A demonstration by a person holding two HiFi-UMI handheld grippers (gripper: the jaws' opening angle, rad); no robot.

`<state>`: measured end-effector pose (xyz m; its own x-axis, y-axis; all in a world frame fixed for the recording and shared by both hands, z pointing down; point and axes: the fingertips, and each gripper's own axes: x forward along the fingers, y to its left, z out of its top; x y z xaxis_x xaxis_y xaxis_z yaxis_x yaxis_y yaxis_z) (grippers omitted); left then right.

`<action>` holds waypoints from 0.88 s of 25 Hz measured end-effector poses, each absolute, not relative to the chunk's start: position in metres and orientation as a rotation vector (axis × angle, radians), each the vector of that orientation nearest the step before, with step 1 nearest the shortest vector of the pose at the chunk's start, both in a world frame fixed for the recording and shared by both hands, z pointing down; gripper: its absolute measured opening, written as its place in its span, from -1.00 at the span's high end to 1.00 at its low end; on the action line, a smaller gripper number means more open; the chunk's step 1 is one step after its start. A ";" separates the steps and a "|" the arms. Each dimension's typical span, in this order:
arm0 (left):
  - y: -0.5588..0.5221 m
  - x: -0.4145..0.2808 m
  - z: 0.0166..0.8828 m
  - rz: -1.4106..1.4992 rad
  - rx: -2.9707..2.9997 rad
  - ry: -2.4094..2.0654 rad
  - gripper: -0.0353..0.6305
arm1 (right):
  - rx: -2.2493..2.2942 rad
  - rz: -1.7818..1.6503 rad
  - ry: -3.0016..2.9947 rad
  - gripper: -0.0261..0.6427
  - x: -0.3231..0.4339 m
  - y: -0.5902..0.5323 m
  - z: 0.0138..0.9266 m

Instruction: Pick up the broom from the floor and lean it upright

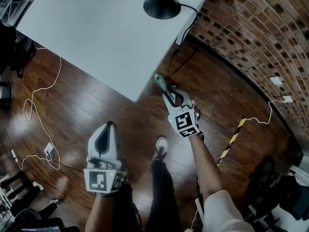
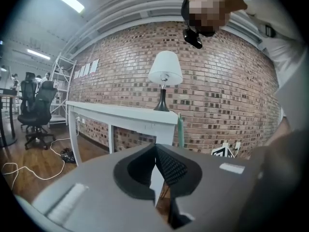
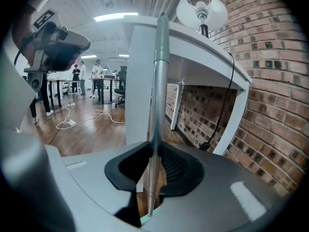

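Gripping the broom (image 3: 157, 105) in the right gripper (image 3: 153, 170), jaws closed narrow on the slim grey shaft, green-capped tip pointing up. Holding the shaft close to upright, just beside the corner of the white tabletop (image 1: 96, 33) and near the brick wall (image 1: 251, 42). Showing no broom head in any view, so no telling whether it rests on the glossy wood floor (image 1: 96, 105) or hangs clear of it. Keeping the left gripper (image 2: 155, 161) off to the side, jaws pressed together on nothing, well apart from the broom.

Weighing what could go wrong from here:
- Rolling sideways off the tabletop corner, likely if the round, smooth shaft is leaned on the very edge with nothing to stop it.
- Skidding out at the bottom, likely on so shiny a floor if leaned at too shallow a slant.
- Toppling at release, possible if let go before the top end bears on tabletop or wall.
- Pivoting within the single narrow grip, possible with a long shaft held at one point only.
- Snagging the black cable (image 3: 230, 95) that drops from the tabletop by the wall, and so tugging the lamp (image 1: 161, 4).
- Catching a fall late, given the idle gripper's distance.
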<state>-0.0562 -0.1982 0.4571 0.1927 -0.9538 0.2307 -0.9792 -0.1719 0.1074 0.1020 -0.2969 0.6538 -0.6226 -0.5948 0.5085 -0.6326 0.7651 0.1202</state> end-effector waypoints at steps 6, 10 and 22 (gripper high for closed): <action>-0.200 -0.074 0.458 0.156 2.209 -1.886 0.89 | 0.886 0.052 -2.429 0.61 0.089 -0.303 0.658; -0.198 -0.079 0.462 0.174 2.195 -1.889 0.89 | 0.879 0.050 -2.420 0.61 0.086 -0.304 0.662; -0.198 -0.079 0.476 0.200 2.174 -1.879 0.89 | 0.821 -0.093 -2.380 0.53 0.092 -0.312 0.664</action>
<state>-0.0788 -0.1977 0.4763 0.1538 -0.9502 0.2711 -0.9859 -0.1295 0.1057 0.0923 -0.3121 0.6641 -0.6202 -0.5794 0.5288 -0.5366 0.8051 0.2528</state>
